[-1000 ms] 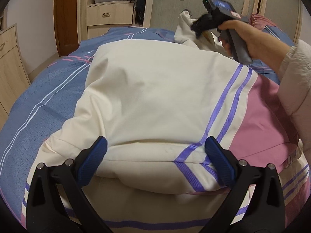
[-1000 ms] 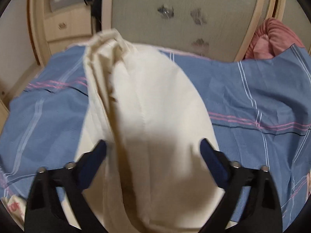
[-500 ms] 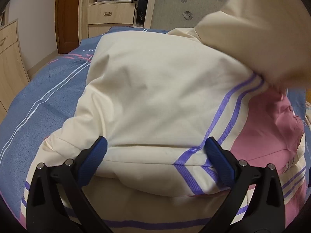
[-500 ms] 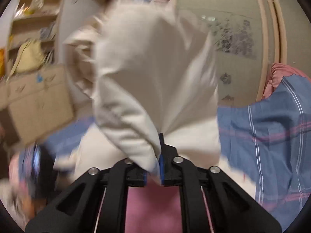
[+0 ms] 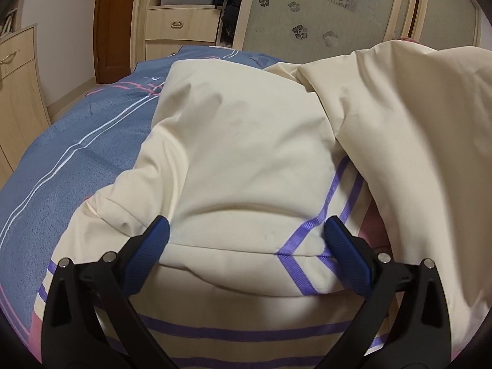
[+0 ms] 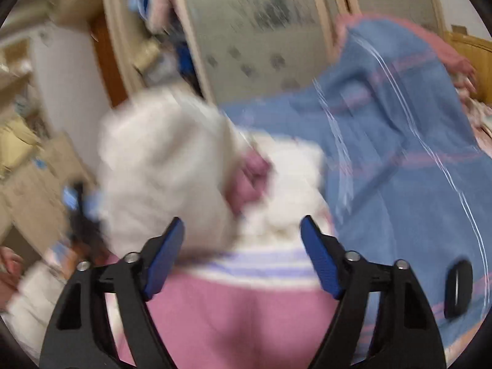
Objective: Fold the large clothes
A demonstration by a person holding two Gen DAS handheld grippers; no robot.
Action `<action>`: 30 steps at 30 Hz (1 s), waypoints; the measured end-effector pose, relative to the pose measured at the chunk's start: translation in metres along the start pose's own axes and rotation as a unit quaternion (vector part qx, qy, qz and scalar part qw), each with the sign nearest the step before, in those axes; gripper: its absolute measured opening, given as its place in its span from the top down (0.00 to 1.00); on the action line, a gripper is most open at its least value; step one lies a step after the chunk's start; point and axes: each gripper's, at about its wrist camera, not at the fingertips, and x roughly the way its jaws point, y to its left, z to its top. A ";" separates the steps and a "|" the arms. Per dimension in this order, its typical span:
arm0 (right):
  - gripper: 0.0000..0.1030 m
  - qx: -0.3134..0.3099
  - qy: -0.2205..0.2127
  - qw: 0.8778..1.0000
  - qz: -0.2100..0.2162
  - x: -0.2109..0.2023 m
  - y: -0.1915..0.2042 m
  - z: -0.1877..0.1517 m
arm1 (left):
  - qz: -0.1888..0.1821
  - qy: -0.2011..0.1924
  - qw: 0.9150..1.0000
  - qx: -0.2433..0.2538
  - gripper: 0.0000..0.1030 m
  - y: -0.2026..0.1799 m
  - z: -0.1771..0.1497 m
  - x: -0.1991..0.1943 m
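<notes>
A large cream garment (image 5: 240, 153) with purple stripes and a pink panel lies on the bed. In the left wrist view its folded edge sits between the fingers of my left gripper (image 5: 246, 233), which is open and rests over the cloth. A cream sleeve or flap (image 5: 409, 141) lies folded over the garment's right side. In the blurred right wrist view my right gripper (image 6: 243, 230) is open above the pink panel (image 6: 233, 313), with the cream cloth (image 6: 166, 169) bunched ahead of it. It holds nothing.
The blue striped bedcover (image 5: 77, 153) spreads to the left and, in the right wrist view (image 6: 399, 153), to the right. A wooden wardrobe with drawers (image 5: 181, 30) and a patterned sliding door (image 5: 307, 15) stand beyond the bed. A wooden cabinet (image 5: 15, 92) stands at left.
My right gripper was shut on the cream cloth, carried it over the garment and has opened, leaving the flap folded on the right side. My left gripper has stayed in place.
</notes>
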 end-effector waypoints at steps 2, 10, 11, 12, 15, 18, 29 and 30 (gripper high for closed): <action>0.31 -0.047 -0.021 0.999 0.017 -0.002 0.036 0.019 | -0.002 -0.001 1.000 -0.001 0.02 0.001 0.000 0.000; 0.04 -0.126 0.012 0.989 -0.074 0.071 0.107 0.035 | -0.011 -0.003 1.000 -0.007 0.02 0.006 -0.003 0.000; 0.03 -0.093 0.044 0.994 -0.040 0.079 0.098 0.029 | -0.013 -0.003 1.000 -0.008 0.02 0.006 -0.002 0.001; 0.01 -0.067 0.073 0.995 -0.030 0.090 0.089 0.018 | -0.015 -0.003 1.000 -0.009 0.02 0.007 -0.002 0.002; 0.01 -0.064 0.109 0.989 -0.073 0.115 0.082 -0.017 | -0.017 -0.003 1.000 -0.010 0.02 0.007 -0.003 0.002; 0.01 -0.048 0.108 0.992 -0.053 0.136 0.079 -0.030 | -0.018 -0.005 1.000 -0.011 0.02 0.008 -0.004 0.002; 0.84 0.517 -0.019 0.782 0.349 0.138 -0.050 -0.037 | -0.029 -0.006 0.999 -0.018 0.02 0.016 -0.006 -0.001; 0.84 0.506 -0.008 0.809 0.299 0.134 -0.059 -0.047 | -0.029 -0.006 0.999 -0.018 0.02 0.016 -0.005 0.000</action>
